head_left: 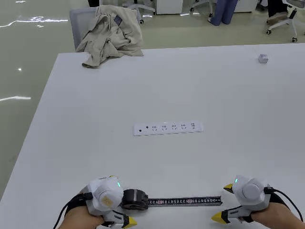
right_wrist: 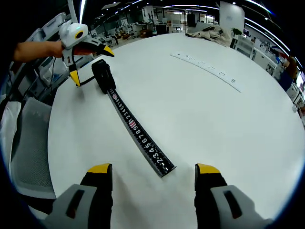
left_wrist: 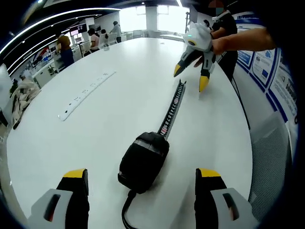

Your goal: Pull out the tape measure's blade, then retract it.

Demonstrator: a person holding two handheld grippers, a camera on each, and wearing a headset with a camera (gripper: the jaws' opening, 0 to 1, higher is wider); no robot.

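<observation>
A black tape measure case (head_left: 134, 199) lies on the white table (head_left: 157, 86) near the front edge. Its dark blade (head_left: 186, 202) is drawn out flat to the right and ends at about (head_left: 220, 201). My left gripper (head_left: 125, 210) is open, and in the left gripper view the case (left_wrist: 143, 160) sits between its yellow-tipped jaws, untouched, with the left gripper (left_wrist: 142, 174) just behind it. My right gripper (head_left: 223, 202) is open at the blade's free end. In the right gripper view the blade (right_wrist: 136, 131) stops just ahead of the right gripper (right_wrist: 153, 168), with nothing gripped.
A white power strip (head_left: 168, 128) lies mid-table. A beige jacket (head_left: 110, 36) hangs over a chair at the far left edge. A small grey object (head_left: 262, 58) rests far right. Office chairs and people stand beyond the table.
</observation>
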